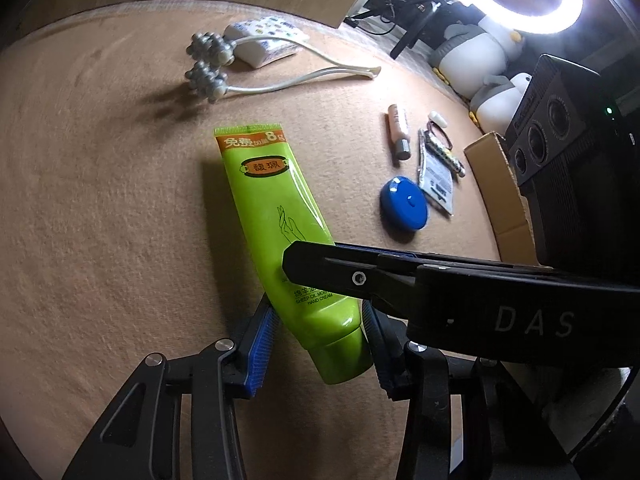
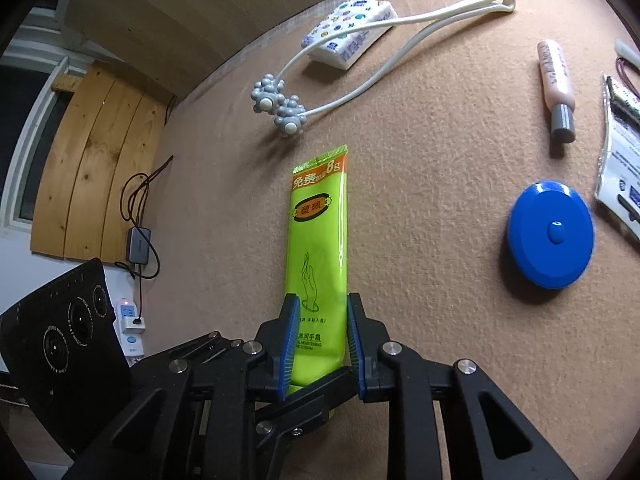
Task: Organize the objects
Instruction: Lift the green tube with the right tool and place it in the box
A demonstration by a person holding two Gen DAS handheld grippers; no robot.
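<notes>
L wrist view: left gripper pads flank green hand-cream tube at cap end, contact unclear, right gripper crossing it, w/ blue round case & cardboard box beside; R wrist view: right gripper's narrow jaws clamp tube's lower body on tan cloth, roller massager beyond.

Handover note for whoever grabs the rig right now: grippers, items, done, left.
Right gripper: shut on the green hand cream tube, low on its body near the cap.
Left gripper: fingers flank the tube's cap end; contact unclear.
The tube's far end lies over the tan mat.
Loose on the mat: blue round case, pink bottle, roller massager, tissue pack, foil sachet.
Done: tube gripped. Left: place it, then sort the rest.
</notes>
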